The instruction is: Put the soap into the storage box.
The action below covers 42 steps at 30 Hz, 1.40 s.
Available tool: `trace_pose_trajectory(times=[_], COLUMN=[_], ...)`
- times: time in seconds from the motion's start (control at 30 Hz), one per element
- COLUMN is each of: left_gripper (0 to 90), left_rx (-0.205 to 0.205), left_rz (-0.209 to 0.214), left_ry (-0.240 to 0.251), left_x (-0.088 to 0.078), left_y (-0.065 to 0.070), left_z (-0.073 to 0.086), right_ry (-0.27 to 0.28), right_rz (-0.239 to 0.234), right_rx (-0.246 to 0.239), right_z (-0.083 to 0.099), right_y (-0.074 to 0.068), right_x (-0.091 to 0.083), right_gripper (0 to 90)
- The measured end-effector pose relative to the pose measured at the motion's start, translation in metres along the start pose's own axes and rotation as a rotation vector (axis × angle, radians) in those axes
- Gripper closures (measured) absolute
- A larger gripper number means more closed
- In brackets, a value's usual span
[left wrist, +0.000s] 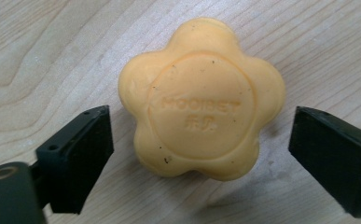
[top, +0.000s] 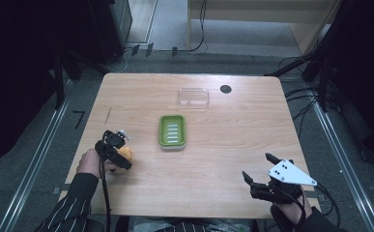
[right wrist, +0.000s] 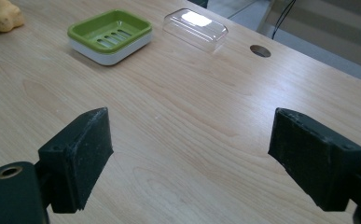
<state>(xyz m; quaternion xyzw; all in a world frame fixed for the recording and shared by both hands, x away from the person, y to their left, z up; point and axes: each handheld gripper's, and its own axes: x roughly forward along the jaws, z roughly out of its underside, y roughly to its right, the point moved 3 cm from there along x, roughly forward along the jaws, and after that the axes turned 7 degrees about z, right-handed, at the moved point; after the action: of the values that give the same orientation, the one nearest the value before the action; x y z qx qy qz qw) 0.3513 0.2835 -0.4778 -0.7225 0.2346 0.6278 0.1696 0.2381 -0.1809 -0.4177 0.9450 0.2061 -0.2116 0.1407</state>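
Left gripper [left wrist: 201, 149] straddles the flower-shaped orange soap [left wrist: 201, 98] on the tabletop [left wrist: 52, 56] — pads clear of it. Right gripper [right wrist: 190, 158] spread wide — nothing between.

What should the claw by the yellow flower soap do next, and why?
Probably close the left gripper a little more onto the flower soap. The soap lies flat on the table between the jaws, but gaps show on both sides, so nothing grips it yet. The green soap dish sits empty nearby.
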Motion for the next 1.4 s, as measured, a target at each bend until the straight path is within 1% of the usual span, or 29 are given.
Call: trace_pose_trajectory(times=[0.07,0.1,0.13,0.23,0.3,0.47,0.5,0.73,0.87,1.13,1.4], left_gripper=[13.3,13.7,14.7,22.6,27.0,30.5,31.9,34.3,38.4,39.3,39.4], left_rx=[-0.005,-0.006,-0.007,-0.007,-0.001,0.009,0.013,0.012,0.01,0.01,0.004], left_rz=[-0.001,-0.003,-0.006,-0.014,-0.011,0.002,-0.003,0.005,0.013,0.012,0.005], left_ry=[-0.003,-0.012,-0.01,-0.009,-0.011,-0.017,-0.014,-0.013,-0.001,0.007,0.029], left_x=[-0.0001,-0.0002,-0.0001,0.0002,0.0009,0.0004,0.0006,0.0002,-0.0004,-0.0007,-0.0013], left_y=[-0.0005,-0.0008,-0.0007,-0.001,-0.0018,-0.0018,-0.0015,-0.0015,-0.0014,-0.001,-0.0017], left_z=[0.0004,0.0005,0.0006,0.0009,0.0015,0.0017,0.0015,0.0019,0.0027,0.0039,0.0051], right_ry=[0.003,0.003,0.003,0.003,0.003,0.002,0.002,0.003,0.003,0.004,0.006], right_rz=[-0.002,0.0,0.0,-0.001,-0.001,0.0,0.0,0.0,0.0,0.0,0.002], right_rx=[0.0,0.0,0.0,0.0,0.0,0.0,-0.001,0.0,-0.001,0.0,0.001], right_z=[0.0002,0.0002,0.0002,0.0002,0.0001,0.0001,0.0001,0.0001,0.0001,0.0001,0.0002], right_y=[0.0006,0.0008,0.0007,0.0003,0.0004,0.0002,0.0002,0.0002,0.0002,0.0005,0.0007], right_x=[-0.0002,-0.0002,-0.0002,-0.0001,-0.0002,-0.0001,-0.0001,-0.0002,-0.0002,-0.0004,-0.0008], right_gripper=[13.6,13.6,13.6,13.6,13.6,13.6,13.6,13.6,13.6,13.6,13.6])
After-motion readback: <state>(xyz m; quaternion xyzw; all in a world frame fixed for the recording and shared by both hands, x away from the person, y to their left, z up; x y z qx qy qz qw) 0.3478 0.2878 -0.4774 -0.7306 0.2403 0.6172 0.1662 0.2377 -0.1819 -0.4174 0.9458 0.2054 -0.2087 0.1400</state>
